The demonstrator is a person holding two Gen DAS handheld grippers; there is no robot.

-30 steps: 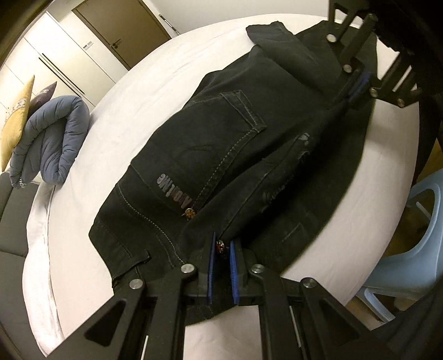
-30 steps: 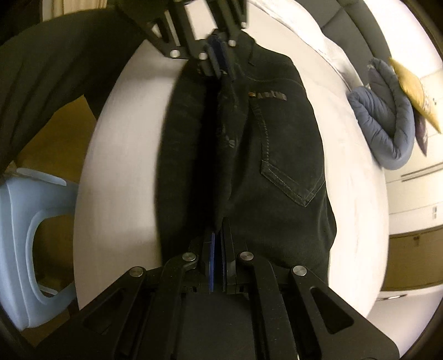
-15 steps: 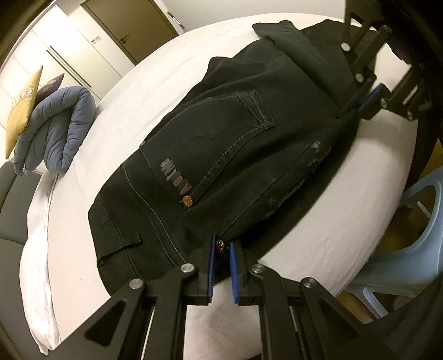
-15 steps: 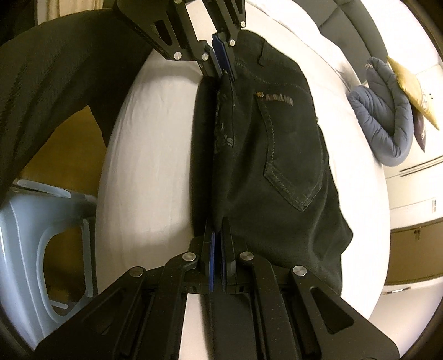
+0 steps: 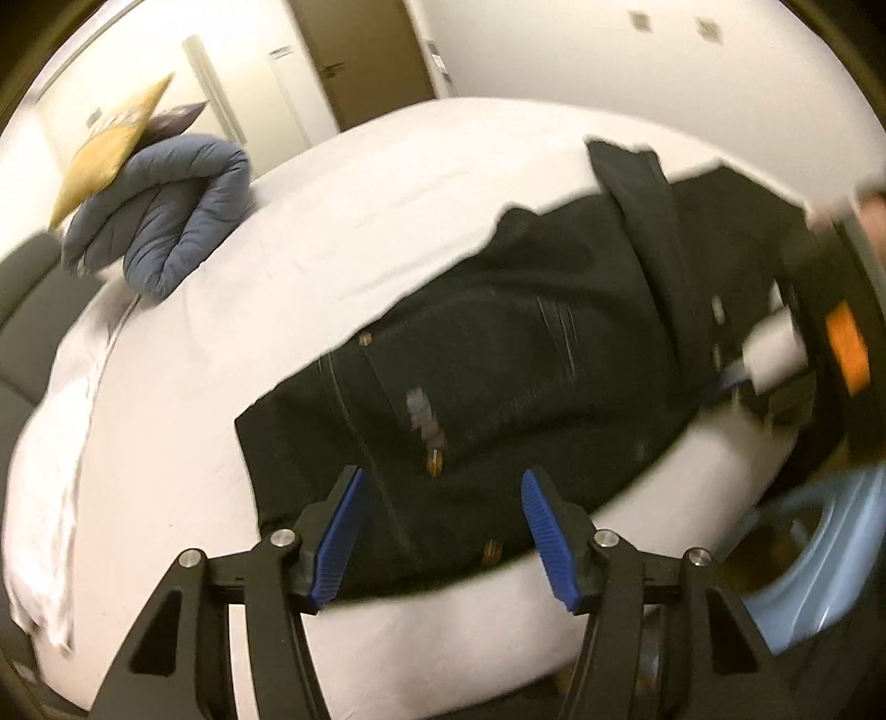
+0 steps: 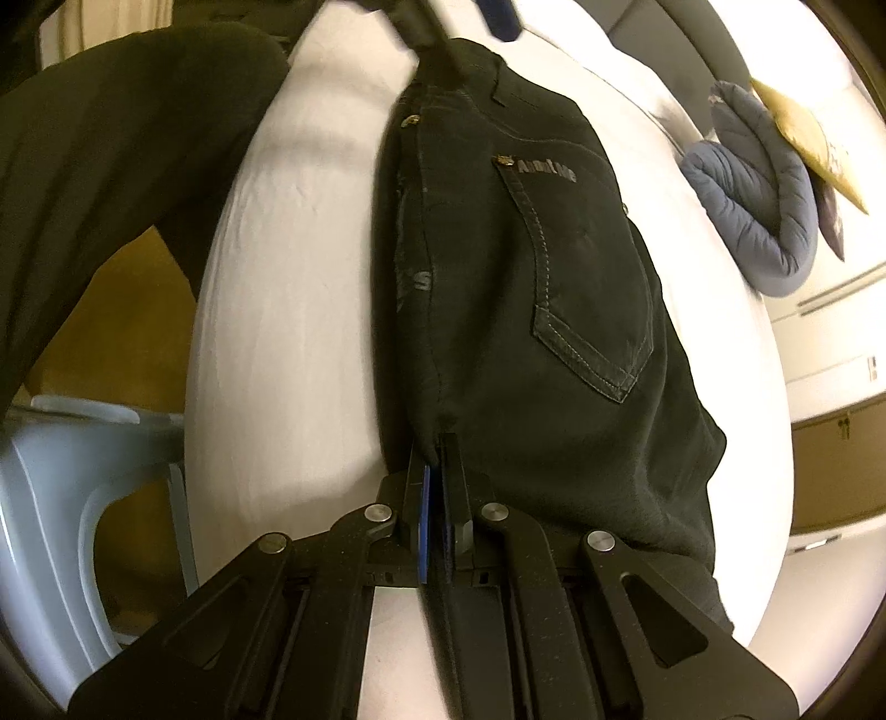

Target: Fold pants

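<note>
Black jeans (image 5: 498, 376) lie folded lengthwise on the white bed (image 5: 221, 399), back pocket up. My left gripper (image 5: 440, 498) hovers above the waistband end; its jaws are opening and nothing is pressed between the blue pads (image 5: 338, 531). In the right wrist view the jeans (image 6: 554, 277) stretch away from my right gripper (image 6: 437, 448), which is shut on the folded edge of the jeans near the crotch end. The right gripper also shows blurred at the right of the left wrist view. The left gripper (image 6: 498, 16) appears at the top of the right wrist view, blurred.
A rolled grey-blue duvet (image 5: 166, 221) with a yellow cushion (image 5: 111, 138) sits at the far side of the bed. A light blue plastic chair (image 6: 66, 498) stands beside the bed's near edge. A person's dark sleeve (image 6: 99, 166) crosses the left of the right wrist view.
My left gripper let go of the waistband, spread its jaws and rose and rolled. The jeans now lie flatter on the bed. The right gripper kept its grip and sank a little.
</note>
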